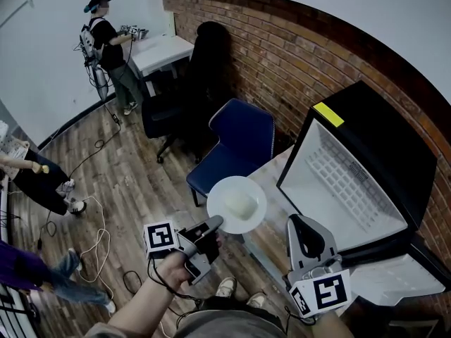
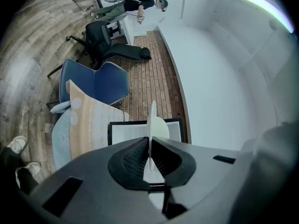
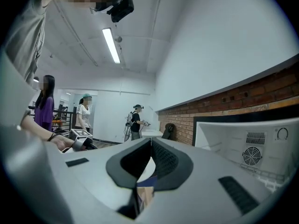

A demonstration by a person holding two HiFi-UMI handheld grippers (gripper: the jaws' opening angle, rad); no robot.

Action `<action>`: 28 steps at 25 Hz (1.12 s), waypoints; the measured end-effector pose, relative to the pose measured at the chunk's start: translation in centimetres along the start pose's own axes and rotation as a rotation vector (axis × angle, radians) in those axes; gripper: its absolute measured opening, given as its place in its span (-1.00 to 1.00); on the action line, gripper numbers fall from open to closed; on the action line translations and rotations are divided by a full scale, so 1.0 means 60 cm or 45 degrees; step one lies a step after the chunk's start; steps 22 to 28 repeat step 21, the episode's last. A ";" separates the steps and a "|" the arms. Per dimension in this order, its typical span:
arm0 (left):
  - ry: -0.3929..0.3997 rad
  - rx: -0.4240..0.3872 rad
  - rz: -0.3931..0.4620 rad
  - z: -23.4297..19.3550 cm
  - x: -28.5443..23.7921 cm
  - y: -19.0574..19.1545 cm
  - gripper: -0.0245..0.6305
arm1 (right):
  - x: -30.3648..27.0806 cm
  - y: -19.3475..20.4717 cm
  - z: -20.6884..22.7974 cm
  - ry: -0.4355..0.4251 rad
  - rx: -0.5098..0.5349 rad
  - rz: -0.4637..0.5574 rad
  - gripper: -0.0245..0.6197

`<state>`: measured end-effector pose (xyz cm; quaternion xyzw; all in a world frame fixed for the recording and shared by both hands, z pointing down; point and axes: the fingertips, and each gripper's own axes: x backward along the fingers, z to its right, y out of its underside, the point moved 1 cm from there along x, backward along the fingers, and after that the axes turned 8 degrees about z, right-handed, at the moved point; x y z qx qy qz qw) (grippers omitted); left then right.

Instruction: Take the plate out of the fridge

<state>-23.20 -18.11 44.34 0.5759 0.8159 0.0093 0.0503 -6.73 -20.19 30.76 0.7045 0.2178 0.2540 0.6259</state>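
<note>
Already the plate [image 1: 237, 204] is out of the fridge [image 1: 380, 139]. In the head view it hangs in the air just in front of the open cabinet, held by its rim in the left gripper [image 1: 211, 225], with the right gripper [image 1: 308, 241] near. The left gripper view shows the jaws clamped on the plate's rim, the plate edge-on. The right gripper view shows the jaws together and empty. What is left, I judge, is setting it down.
</note>
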 end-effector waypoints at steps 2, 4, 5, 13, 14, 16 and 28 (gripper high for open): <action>0.002 0.001 0.000 0.000 -0.001 -0.002 -0.85 | 0.000 0.000 -0.001 0.002 -0.001 -0.003 -0.83; 0.005 -0.003 -0.003 0.002 -0.002 -0.003 -0.85 | 0.000 0.000 -0.001 0.004 -0.001 -0.005 -0.83; 0.005 -0.006 -0.005 0.002 -0.003 -0.003 -0.85 | 0.001 -0.001 -0.001 0.004 -0.002 -0.005 -0.83; 0.006 -0.012 -0.018 0.000 -0.016 -0.002 -0.85 | 0.000 0.000 0.010 0.010 0.002 0.003 -0.83; 0.006 -0.012 -0.019 0.000 -0.017 -0.002 -0.85 | 0.001 0.000 0.011 0.012 0.002 0.003 -0.83; 0.009 -0.013 -0.022 0.002 -0.018 -0.001 -0.85 | 0.001 0.000 0.012 0.016 0.002 0.004 -0.83; 0.021 -0.015 -0.031 0.008 -0.025 0.004 -0.85 | -0.002 -0.007 0.013 0.016 -0.001 0.021 -0.83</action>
